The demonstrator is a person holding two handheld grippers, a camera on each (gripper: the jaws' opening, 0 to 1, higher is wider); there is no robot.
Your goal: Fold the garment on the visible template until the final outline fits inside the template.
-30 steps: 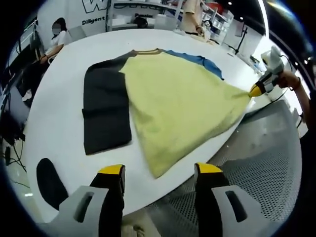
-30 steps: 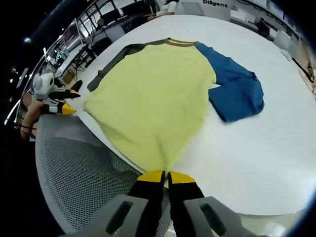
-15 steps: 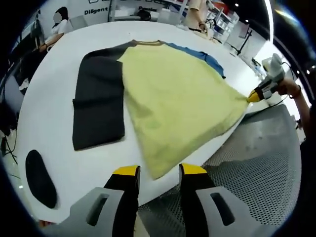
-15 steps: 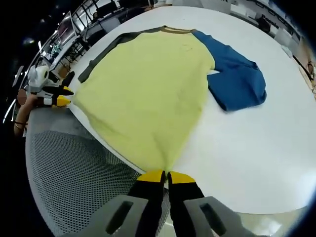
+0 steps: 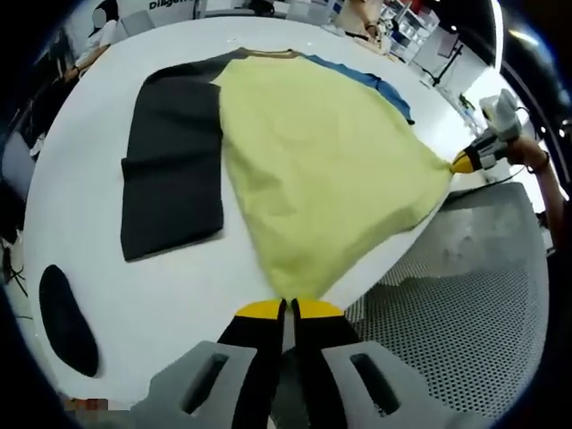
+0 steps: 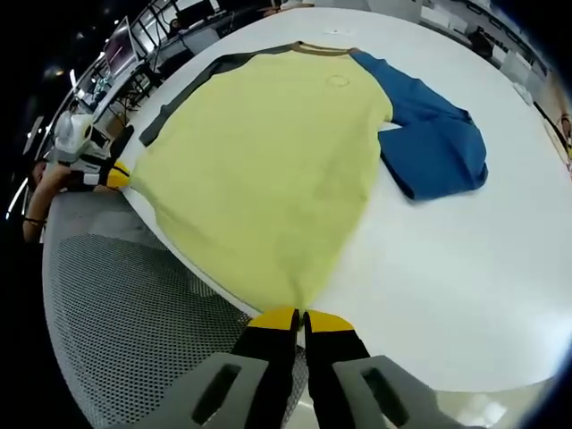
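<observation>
A yellow-bodied shirt (image 5: pixel 322 170) lies flat on the white table (image 5: pixel 107 286), with a dark grey sleeve (image 5: pixel 174 170) on one side and a blue sleeve (image 6: pixel 433 147) on the other. My left gripper (image 5: pixel 288 309) is shut on one bottom hem corner of the shirt at the table's near edge. My right gripper (image 6: pixel 300 316) is shut on the other hem corner (image 6: pixel 295 299). In the left gripper view the right gripper (image 5: pixel 465 161) pinches the far hem corner. In the right gripper view the left gripper (image 6: pixel 112 174) holds its corner at the left.
A dark oval patch (image 5: pixel 67 317) sits on the table near the left gripper. A perforated grey floor (image 6: pixel 134 331) lies beyond the table's edge. Desks and a seated person (image 5: pixel 98 27) are far behind the table.
My left gripper has moved forward to the hem corner and its jaws have gone from wide apart to shut on it. The right gripper has kept its hold.
</observation>
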